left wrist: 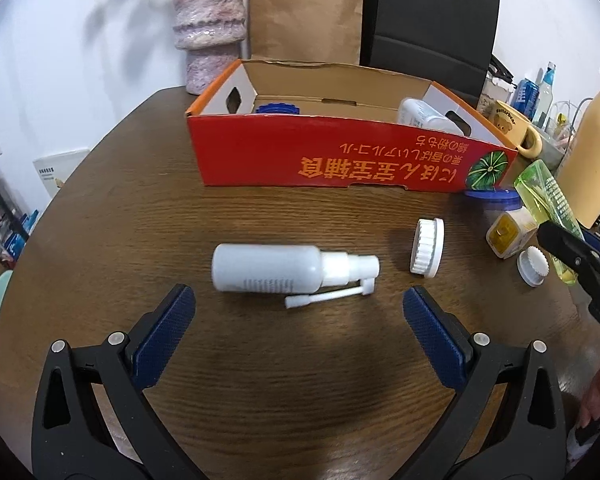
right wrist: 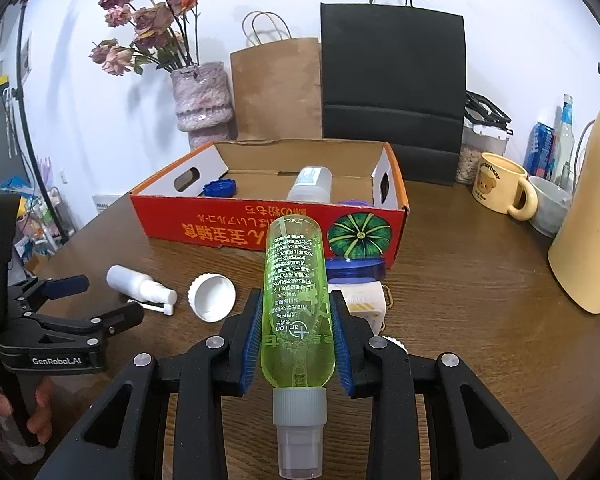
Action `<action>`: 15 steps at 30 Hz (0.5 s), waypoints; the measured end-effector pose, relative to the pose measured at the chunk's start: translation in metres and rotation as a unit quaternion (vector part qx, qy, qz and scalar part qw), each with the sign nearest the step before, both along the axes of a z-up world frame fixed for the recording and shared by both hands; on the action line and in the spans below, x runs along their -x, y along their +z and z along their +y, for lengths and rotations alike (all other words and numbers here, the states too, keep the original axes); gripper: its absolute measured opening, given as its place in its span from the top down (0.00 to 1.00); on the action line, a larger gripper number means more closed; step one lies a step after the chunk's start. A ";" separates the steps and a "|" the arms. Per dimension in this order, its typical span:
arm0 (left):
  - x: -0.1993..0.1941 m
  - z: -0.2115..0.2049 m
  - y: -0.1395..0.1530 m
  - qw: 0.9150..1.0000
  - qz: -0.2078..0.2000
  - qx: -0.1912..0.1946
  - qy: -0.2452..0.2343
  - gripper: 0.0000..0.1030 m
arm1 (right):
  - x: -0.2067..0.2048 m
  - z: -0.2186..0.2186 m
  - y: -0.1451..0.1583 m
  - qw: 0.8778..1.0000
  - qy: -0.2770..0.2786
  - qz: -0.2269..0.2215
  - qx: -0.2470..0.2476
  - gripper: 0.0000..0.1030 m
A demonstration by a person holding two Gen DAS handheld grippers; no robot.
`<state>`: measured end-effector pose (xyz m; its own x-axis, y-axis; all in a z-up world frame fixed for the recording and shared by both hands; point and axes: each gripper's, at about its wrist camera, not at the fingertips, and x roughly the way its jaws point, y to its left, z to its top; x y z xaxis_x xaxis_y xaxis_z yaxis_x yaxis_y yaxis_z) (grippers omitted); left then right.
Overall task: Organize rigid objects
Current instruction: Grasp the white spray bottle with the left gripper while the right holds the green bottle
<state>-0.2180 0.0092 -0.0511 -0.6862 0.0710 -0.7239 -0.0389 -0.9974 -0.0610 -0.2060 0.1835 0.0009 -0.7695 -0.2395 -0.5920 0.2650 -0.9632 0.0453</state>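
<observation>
Green bottle (right wrist: 298, 304) between clamped pads (right wrist: 252, 336)

Three bottles (right wrist: 298, 304) (one green), two white caps (left wrist: 427, 247), one box (left wrist: 340, 152), two paper bags (right wrist: 392, 80).

blue jar (right wrist: 354, 270) half hidden behind green bottle (right wrist: 296, 304); thermos (right wrist: 588, 216) cut off

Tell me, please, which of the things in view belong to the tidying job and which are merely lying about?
Part of the job: green bottle clamped in the right gripper; white spray bottle ahead of the open left gripper; white cap; red cardboard box.

Lying about: vase; paper bags; bear mug; cream flask.
</observation>
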 end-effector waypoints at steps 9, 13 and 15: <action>0.026 0.004 -0.004 1.000 -0.014 0.019 0.020 0.00 | 0.005 0.004 -0.002 1.000 -0.012 -0.004 0.003 0.66; 0.030 0.007 -0.007 0.999 -0.017 0.032 0.018 0.00 | 0.008 0.004 -0.005 1.000 -0.015 -0.010 0.001 0.66; 0.033 0.007 -0.009 0.999 -0.024 0.035 0.021 0.00 | 0.008 0.003 -0.006 1.000 -0.015 -0.011 -0.001 0.66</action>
